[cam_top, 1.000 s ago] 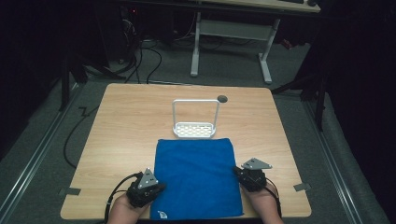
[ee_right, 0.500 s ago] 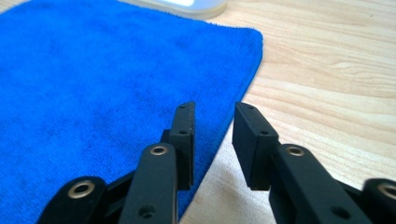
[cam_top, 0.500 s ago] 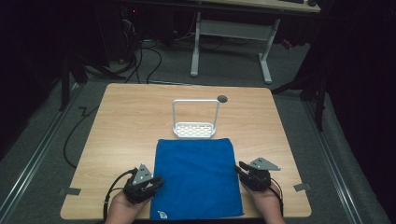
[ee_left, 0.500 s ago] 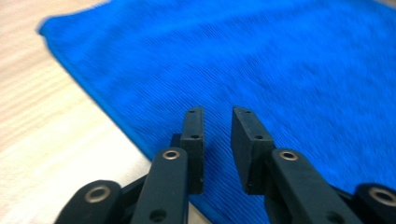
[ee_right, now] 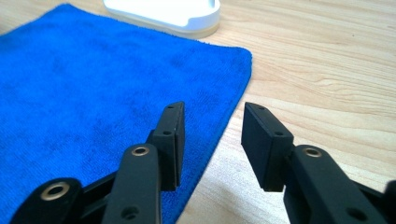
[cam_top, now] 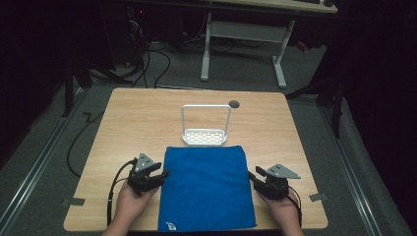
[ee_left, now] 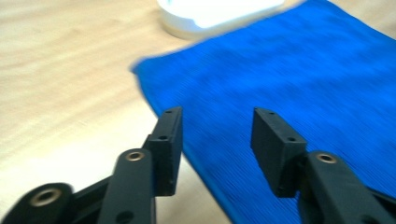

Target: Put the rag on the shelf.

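At the near edge of the tabletop (cam_top: 123,123), the person's two hands each hold a gripper on either side of a blue cloth (cam_top: 205,189). The left gripper (cam_top: 162,174) sits at the cloth's left edge; its jaws have just been opening and now stand spread, with nothing pinched, the cloth's edge lying below the gap in the left gripper view. The right gripper (cam_top: 252,176) sits at the cloth's right edge; its jaws have likewise just been opening and stand apart, with the cloth's right border beneath them and no grip on it.

The cloth lies flat, its near edge at the near edge of the tabletop, its long axis running from near to far, centred between left and right. Bare wood lies open on both sides of it, out to the left and right edges.

Just beyond the cloth's far edge stands a white rack (cam_top: 205,135), a perforated tray with a tall wire handle, empty. Past it, near the far edge, a small dark round hole (cam_top: 234,103) sits in the wood.
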Available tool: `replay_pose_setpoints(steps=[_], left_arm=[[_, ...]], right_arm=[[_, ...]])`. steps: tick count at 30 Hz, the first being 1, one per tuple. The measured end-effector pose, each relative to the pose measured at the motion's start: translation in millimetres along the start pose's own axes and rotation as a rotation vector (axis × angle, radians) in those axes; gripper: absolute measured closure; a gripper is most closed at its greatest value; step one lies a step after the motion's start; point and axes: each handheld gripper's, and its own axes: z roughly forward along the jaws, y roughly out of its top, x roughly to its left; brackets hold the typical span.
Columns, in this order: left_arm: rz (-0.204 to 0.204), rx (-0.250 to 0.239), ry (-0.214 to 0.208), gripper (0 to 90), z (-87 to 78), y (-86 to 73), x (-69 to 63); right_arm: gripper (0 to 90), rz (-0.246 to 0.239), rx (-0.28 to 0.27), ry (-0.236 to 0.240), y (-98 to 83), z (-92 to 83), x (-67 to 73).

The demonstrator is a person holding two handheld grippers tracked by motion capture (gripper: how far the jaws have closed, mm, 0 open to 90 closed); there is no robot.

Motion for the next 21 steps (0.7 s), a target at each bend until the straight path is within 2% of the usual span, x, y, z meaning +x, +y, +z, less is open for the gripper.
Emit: replay_pose_setpoints(steps=[3,7,9,11,14,16,18,20,21], left_arm=[[0.000,0.006,0.038,50.0,9.0,8.4,3.5],[0.027,0.040,0.076,47.4,27.2,18.1,7.1],[0.019,0.050,0.076,47.7,36.3,22.1,11.6],[0.005,0.053,0.081,50.4,44.6,25.7,17.5],[-0.041,0.018,0.074,55.0,51.9,25.4,29.7],[-0.067,0.046,0.066,59.6,57.3,25.5,39.0],[-0.061,0.056,0.089,63.2,61.3,27.0,44.3],[-0.061,0.042,0.094,68.2,62.9,29.0,49.1],[-0.078,0.017,0.083,70.2,63.6,29.1,52.2]], right_arm=[[57.3,0.006,0.001,0.028,1.2,0.0,-1.4],[53.5,-0.043,-0.017,0.010,1.4,0.1,0.9],[50.5,-0.052,-0.021,0.011,0.5,1.0,1.5],[49.6,-0.063,-0.022,0.014,-1.5,1.7,1.9],[49.0,-0.062,-0.023,0.022,-3.5,2.7,1.7],[50.0,-0.057,-0.021,0.031,-4.1,2.7,2.1],[50.9,-0.059,-0.025,0.030,-4.6,3.1,1.6],[50.9,-0.029,-0.007,0.016,-3.3,3.4,1.9],[51.2,-0.031,-0.006,0.011,-2.7,3.1,2.3]])
